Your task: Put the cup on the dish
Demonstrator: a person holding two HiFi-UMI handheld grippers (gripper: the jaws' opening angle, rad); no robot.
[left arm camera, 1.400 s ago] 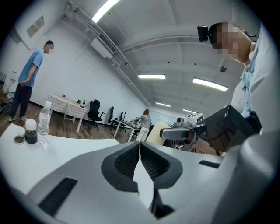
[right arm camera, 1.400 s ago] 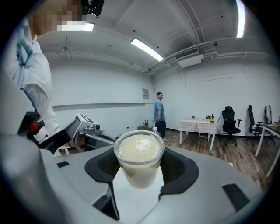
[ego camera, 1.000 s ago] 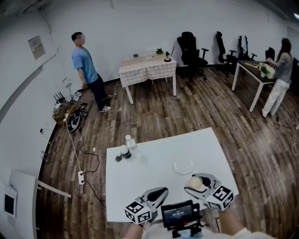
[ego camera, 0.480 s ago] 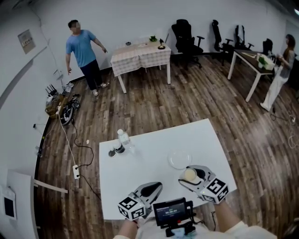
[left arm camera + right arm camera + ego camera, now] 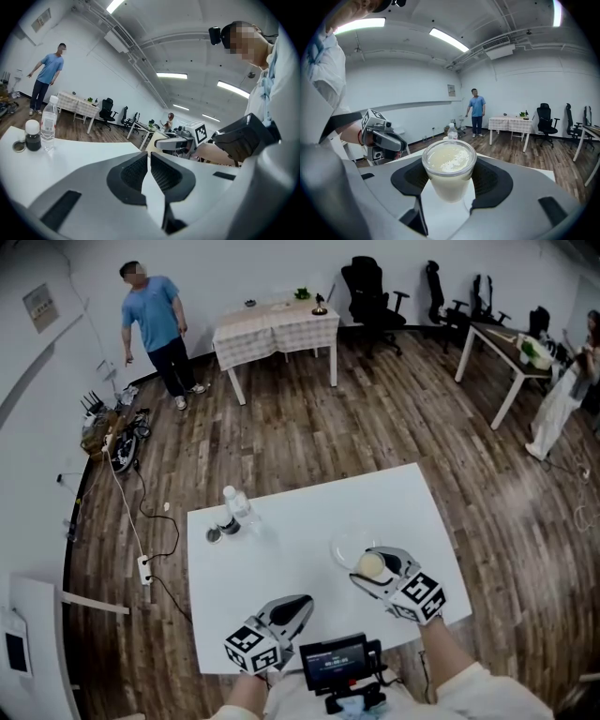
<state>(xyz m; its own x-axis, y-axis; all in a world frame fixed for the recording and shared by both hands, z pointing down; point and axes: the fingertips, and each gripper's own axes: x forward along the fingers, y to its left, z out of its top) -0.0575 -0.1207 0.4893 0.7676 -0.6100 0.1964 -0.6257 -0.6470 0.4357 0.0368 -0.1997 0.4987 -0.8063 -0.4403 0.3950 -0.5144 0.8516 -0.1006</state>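
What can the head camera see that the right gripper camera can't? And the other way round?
Only the head view shows the whole white table from above and the small screen by the person's chest. Only the right gripper view shows the ceiling lights and, close up, the right hand-held gripper squeezing the cup of milky drink from both sides. Both show the cup, the left hand-held gripper, the water bottle, the person in blue and the checked table.
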